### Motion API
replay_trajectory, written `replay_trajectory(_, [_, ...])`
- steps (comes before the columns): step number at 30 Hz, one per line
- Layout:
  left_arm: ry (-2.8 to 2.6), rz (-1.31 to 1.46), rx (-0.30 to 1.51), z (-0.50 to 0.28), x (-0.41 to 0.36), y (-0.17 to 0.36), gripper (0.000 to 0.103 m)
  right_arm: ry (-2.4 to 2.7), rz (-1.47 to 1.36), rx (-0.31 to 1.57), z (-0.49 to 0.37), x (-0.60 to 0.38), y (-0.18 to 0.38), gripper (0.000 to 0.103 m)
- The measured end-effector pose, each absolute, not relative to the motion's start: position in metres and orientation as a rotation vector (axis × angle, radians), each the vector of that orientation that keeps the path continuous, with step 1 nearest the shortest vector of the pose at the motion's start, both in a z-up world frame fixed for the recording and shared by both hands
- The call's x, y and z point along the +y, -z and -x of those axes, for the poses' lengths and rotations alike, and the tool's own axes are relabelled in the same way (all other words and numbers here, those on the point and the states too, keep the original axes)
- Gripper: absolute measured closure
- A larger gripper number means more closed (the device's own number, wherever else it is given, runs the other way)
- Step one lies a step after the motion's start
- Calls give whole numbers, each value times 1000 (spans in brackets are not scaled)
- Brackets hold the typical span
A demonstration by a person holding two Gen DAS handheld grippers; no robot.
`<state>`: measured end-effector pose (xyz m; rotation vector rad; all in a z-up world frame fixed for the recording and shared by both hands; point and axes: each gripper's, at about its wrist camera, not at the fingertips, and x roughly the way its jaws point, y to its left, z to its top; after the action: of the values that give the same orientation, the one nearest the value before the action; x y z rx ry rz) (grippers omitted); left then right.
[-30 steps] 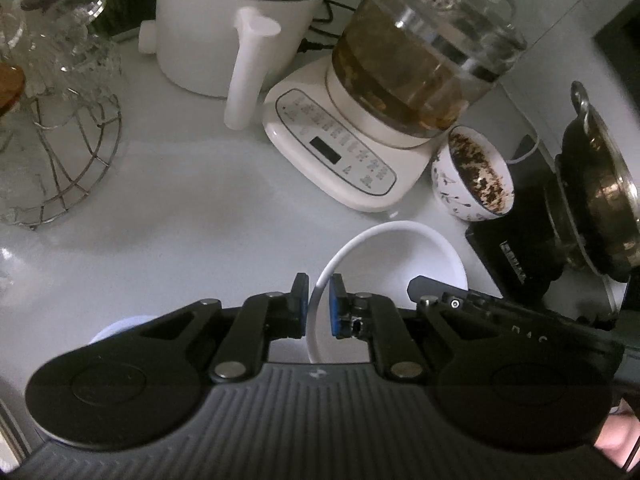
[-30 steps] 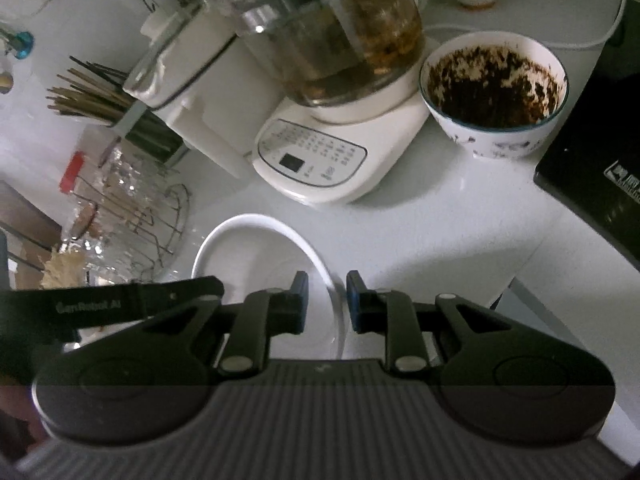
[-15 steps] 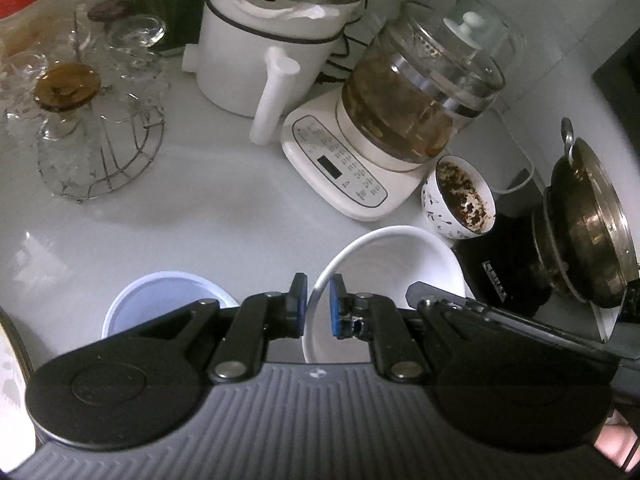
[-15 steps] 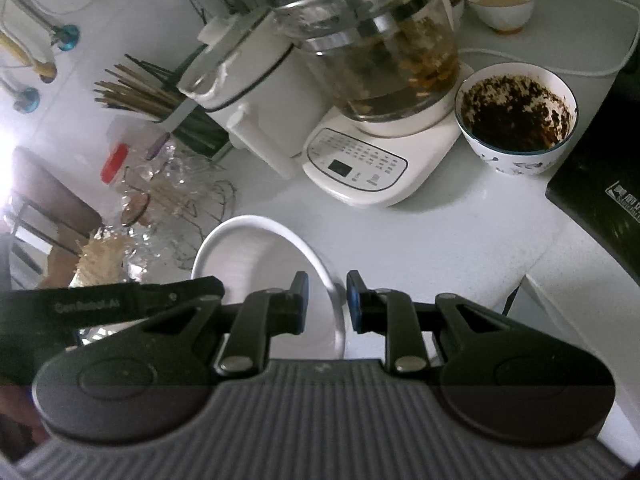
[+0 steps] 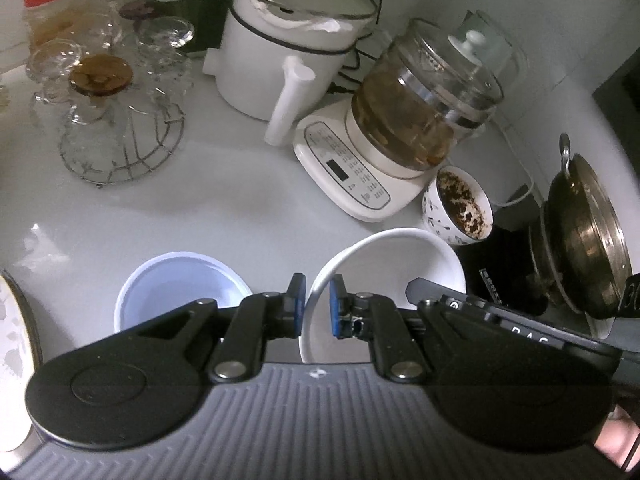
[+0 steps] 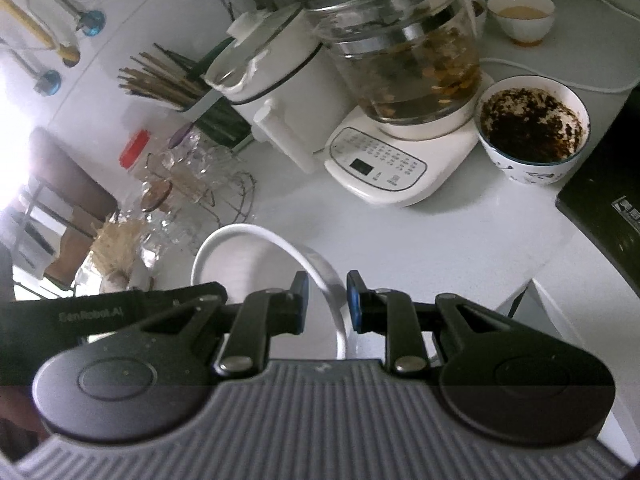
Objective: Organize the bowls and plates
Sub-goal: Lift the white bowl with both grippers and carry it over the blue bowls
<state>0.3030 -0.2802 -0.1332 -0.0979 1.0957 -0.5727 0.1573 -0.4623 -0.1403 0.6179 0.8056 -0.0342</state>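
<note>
The white bowl (image 5: 384, 264) hangs in the air above the worktop (image 5: 224, 208), held by its thin rim on two sides. It could slip and fall, because each pair of tongs only pinches a small bit of smooth edge. If one hand moves faster than the other, the bowl may twist loose. It could also bump the blue bowl (image 5: 176, 280) just beside it, or the dirty bowl (image 5: 460, 204) near the glass kettle (image 5: 424, 104). The left tongs (image 5: 317, 306) are almost closed, squeezing the near rim. The right tongs (image 6: 327, 304) are narrow too, holding the rim (image 6: 320, 272) on the other side.
</note>
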Motion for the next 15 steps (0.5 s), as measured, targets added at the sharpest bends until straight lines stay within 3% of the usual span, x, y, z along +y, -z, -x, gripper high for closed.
replay_trajectory(15, [404, 157, 1017, -288, -221, 121, 89, -147, -511, 834, -185, -414, 128, 79])
